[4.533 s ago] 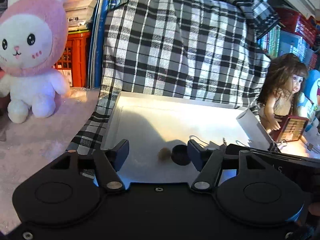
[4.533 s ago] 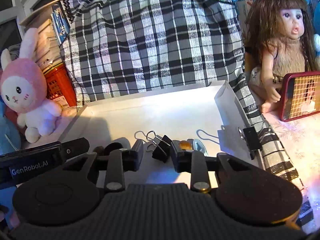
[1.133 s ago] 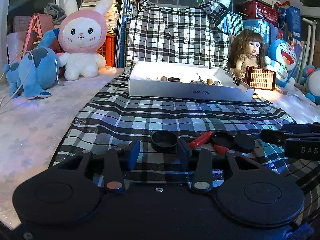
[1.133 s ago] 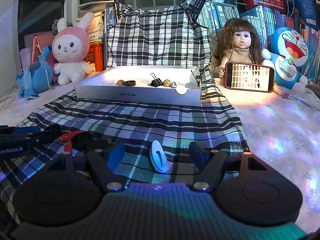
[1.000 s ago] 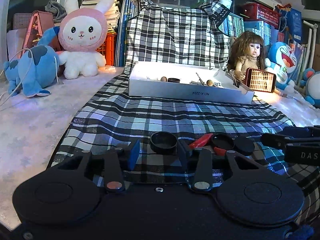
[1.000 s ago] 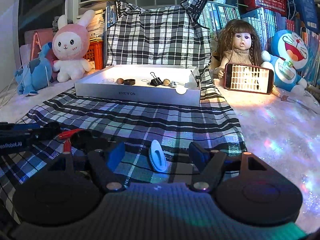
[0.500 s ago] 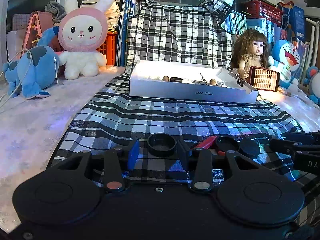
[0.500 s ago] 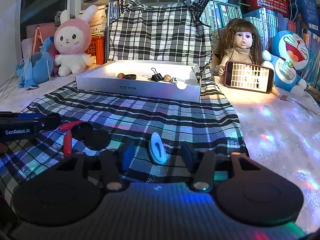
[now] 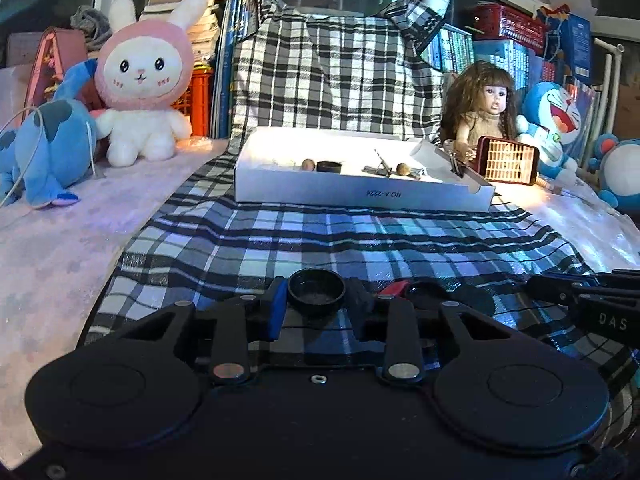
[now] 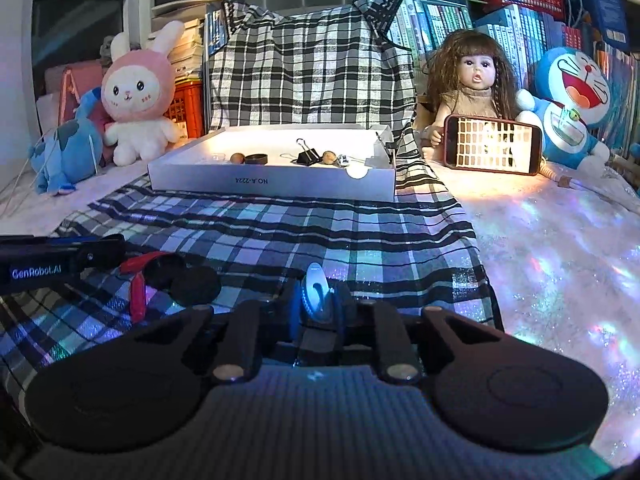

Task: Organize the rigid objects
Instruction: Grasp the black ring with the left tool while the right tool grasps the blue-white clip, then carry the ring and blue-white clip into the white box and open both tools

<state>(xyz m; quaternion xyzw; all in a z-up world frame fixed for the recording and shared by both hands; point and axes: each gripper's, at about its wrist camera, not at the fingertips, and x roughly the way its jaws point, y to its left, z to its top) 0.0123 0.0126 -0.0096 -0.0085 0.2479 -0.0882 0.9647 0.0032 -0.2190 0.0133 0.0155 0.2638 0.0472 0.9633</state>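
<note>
My left gripper (image 9: 316, 300) is shut on a black round cap (image 9: 316, 291) low over the plaid cloth. My right gripper (image 10: 318, 300) is shut on a small white oval piece (image 10: 316, 290), also near the cloth. A white shallow box (image 9: 360, 194), which also shows in the right wrist view (image 10: 272, 180), stands further back and holds a nut, a black ring, binder clips and other small items. Two black round lids (image 10: 180, 276) and a red-handled tool (image 10: 138, 280) lie on the cloth between the grippers.
A pink rabbit plush (image 9: 142, 84) and a blue plush (image 9: 44, 148) sit at the left. A doll (image 10: 472, 80), a lit phone (image 10: 492, 144) and a Doraemon plush (image 10: 572, 96) stand at the right. Plaid cloth (image 9: 320, 236) covers the middle.
Both grippers came back from the box to the near cloth. In the last second the left jaws closed on the black cap and the right jaws closed on the white oval piece.
</note>
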